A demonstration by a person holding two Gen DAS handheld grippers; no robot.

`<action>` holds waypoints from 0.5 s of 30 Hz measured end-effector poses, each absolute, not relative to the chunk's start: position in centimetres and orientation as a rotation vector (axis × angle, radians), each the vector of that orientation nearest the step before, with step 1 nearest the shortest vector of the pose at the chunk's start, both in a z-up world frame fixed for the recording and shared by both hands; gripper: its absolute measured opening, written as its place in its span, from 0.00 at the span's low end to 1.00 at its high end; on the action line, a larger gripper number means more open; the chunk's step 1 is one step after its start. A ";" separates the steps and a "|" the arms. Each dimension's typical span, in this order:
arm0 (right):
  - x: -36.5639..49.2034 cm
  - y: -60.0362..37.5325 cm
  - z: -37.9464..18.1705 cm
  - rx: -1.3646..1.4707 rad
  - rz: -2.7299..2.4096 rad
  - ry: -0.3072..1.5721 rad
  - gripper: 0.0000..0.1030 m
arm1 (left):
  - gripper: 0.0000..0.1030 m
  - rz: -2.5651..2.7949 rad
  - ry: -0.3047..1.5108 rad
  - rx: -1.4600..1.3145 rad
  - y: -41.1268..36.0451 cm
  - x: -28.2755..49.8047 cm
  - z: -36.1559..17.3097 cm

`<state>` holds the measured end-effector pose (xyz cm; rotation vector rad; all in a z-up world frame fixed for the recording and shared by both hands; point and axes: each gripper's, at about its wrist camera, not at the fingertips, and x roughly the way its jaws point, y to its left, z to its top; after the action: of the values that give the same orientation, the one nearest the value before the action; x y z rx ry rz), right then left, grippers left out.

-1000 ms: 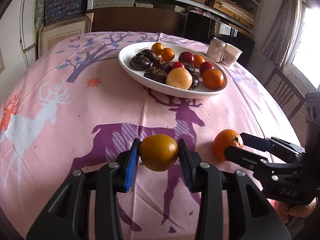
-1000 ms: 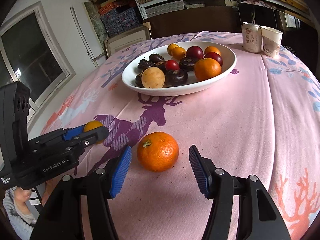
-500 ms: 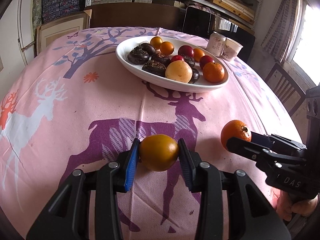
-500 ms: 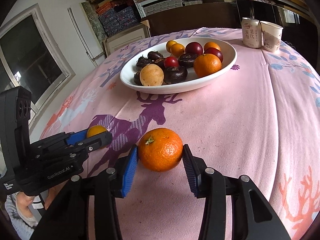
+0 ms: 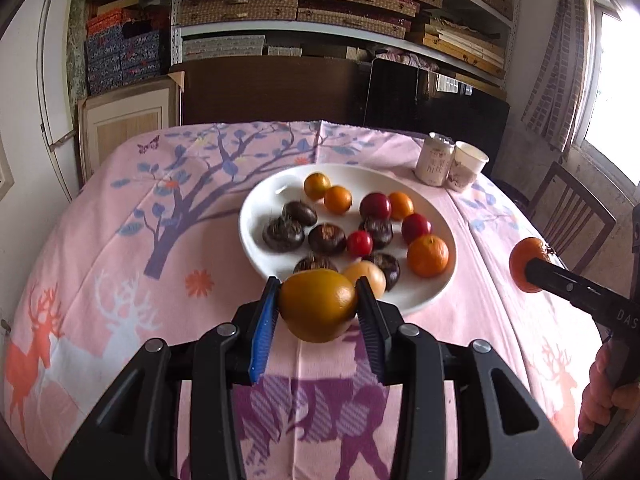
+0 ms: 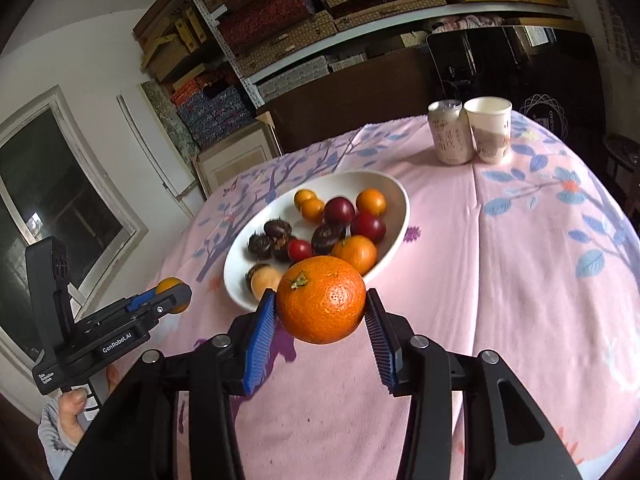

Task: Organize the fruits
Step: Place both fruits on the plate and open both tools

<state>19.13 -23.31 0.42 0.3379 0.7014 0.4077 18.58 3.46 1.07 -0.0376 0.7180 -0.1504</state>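
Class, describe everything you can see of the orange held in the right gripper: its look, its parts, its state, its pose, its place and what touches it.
The orange is round and bright, with dimpled, glossy peel that looks whole. A small green, star-shaped stem cap sits on its upper left side. The right gripper is shut on it: a ribbed blue pad presses each flank, and nothing else touches it. It hangs clear of the pink tablecloth, in front of the near rim of the white bowl of fruit.

Box-stacked shelves (image 5: 340, 8) behind; bright window (image 5: 612, 92) beside wooden chair (image 5: 576, 220).
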 end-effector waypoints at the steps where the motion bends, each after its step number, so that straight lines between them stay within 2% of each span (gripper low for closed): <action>1: 19.9 -23.2 1.0 0.340 0.413 0.697 0.44 | 0.37 -0.151 0.712 -0.038 3.2 19.4 1.4; 7: 24.9 -21.0 1.4 0.361 0.432 0.712 0.44 | 0.37 -0.158 0.731 -0.035 1.2 24.2 0.5; 15: 31.3 -17.6 -2.7 0.307 0.400 0.827 0.44 | 0.37 -0.161 0.810 -0.031 0.8 28.7 -3.8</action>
<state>31.34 -17.59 -2.74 0.3072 0.8269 0.4003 28.66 0.83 -3.76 -0.0307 0.8103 -0.1612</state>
